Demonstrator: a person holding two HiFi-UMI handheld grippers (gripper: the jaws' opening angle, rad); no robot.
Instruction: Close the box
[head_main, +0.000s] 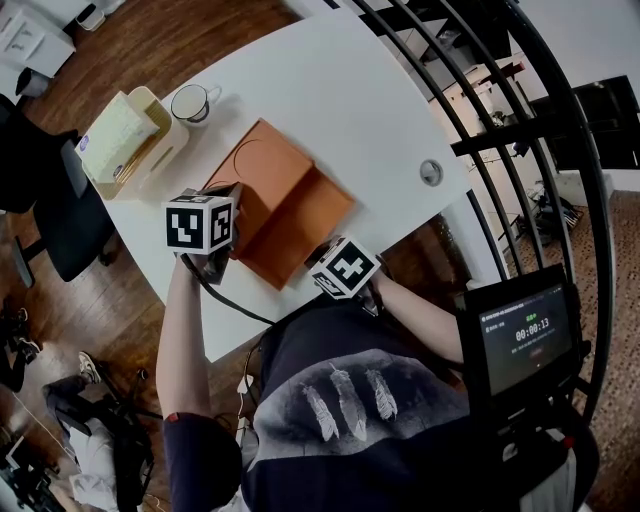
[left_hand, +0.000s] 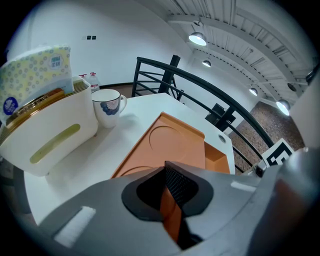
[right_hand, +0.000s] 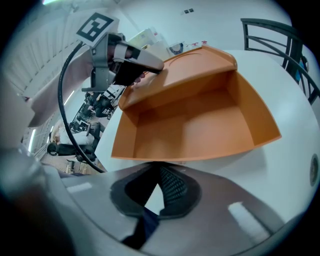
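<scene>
– On the counter (head_main: 330, 90), what have we got? Surface and room first, quick.

– White counter, smooth, rounded corners, one round cap (head_main: 431, 172) set into it near the right end. Brown wood floor (head_main: 170, 40) all around. Black curved railing (head_main: 520, 120) on the right, black office chair (head_main: 45, 210) on the left. Small screen (head_main: 528, 335) at the lower right of the head view, showing a timer.

– Other stuff on top?

– White tissue holder (head_main: 150, 150) with a tissue pack (head_main: 112, 135) in it at the far left corner, and a mug (head_main: 192, 102) just beside it. Both sit apart from the box.

– And the box?

– Orange box (head_main: 305, 225), shallow, rectangular, plain walls. It sits mid-counter, close to the person's edge, and it's open, with bare orange inside. The lid (head_main: 262, 165) is the same orange with ring shapes pressed into it. It joins along the far wall and slants up and away from there, toward the tissue holder.

– Claws?

– Left claw (left_hand: 165, 172) is pinching the lid's near edge, with the orange sheet right between the pads. Right claw (right_hand: 159, 170) is pressed together at the tips, holding nothing, white counter showing beneath. It sits just in front of the box's near wall. Can't tell if it touches the wall.
</scene>
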